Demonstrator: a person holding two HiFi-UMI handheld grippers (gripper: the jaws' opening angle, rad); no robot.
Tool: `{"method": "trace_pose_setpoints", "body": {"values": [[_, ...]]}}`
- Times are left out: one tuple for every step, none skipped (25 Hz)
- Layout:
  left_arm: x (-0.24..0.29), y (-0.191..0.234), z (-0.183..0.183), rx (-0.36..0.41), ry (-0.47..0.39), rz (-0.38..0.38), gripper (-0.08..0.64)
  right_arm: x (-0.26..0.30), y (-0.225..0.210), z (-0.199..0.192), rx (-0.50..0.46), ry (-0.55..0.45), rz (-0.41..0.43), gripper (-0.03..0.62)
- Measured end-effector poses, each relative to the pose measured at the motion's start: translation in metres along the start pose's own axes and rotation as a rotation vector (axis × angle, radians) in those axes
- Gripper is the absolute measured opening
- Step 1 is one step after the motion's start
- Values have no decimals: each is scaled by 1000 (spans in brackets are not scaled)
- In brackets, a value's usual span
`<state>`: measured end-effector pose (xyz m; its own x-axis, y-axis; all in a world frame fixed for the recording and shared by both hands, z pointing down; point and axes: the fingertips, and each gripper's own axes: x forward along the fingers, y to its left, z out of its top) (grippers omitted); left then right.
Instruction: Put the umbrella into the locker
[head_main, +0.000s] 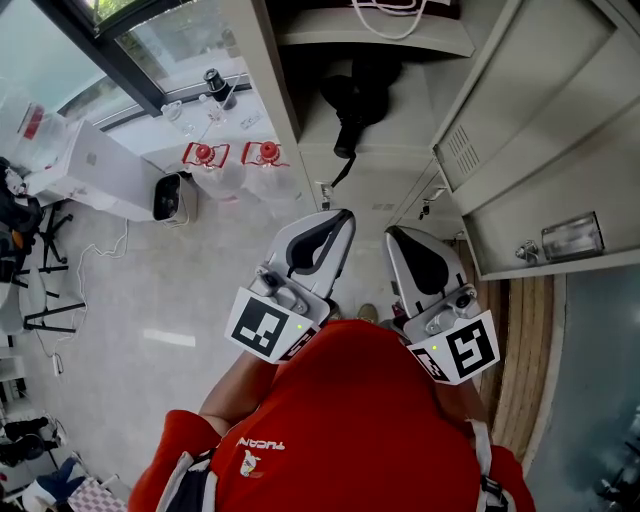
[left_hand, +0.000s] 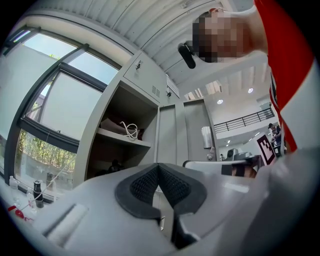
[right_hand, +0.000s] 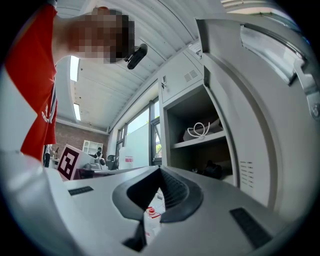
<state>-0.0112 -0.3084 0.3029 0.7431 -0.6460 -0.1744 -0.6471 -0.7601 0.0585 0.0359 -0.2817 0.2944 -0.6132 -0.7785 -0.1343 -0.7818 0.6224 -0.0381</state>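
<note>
A black folded umbrella (head_main: 355, 100) lies on the lower shelf inside the open grey locker (head_main: 290, 110); it shows as a dark shape (left_hand: 116, 165) in the left gripper view and again (right_hand: 212, 169) in the right gripper view. Both grippers are held close to the person's red-shirted chest, pointing toward the locker and apart from the umbrella. My left gripper (head_main: 343, 215) is shut with nothing between its pads (left_hand: 159, 170). My right gripper (head_main: 393, 233) is likewise shut and empty (right_hand: 160, 172).
A coiled white cable (head_main: 395, 15) rests on the locker's upper shelf. The locker door (head_main: 540, 130) stands swung open at the right. Two red-capped water jugs (head_main: 240, 165) and a white appliance (head_main: 110, 170) stand on the floor left of the locker, under the window.
</note>
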Motion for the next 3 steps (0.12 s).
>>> {"method": "trace_pose_setpoints", "body": {"values": [[0,0,0,-2,1,-1,5,0,0,0,-1,0,1,2],[0,0,-1,-4,3,-2,5,1,1,0,-2,0,2,2],[0,-1,-2,-6,4,-3,5,1,1,0,-2,-1,3,2]]}}
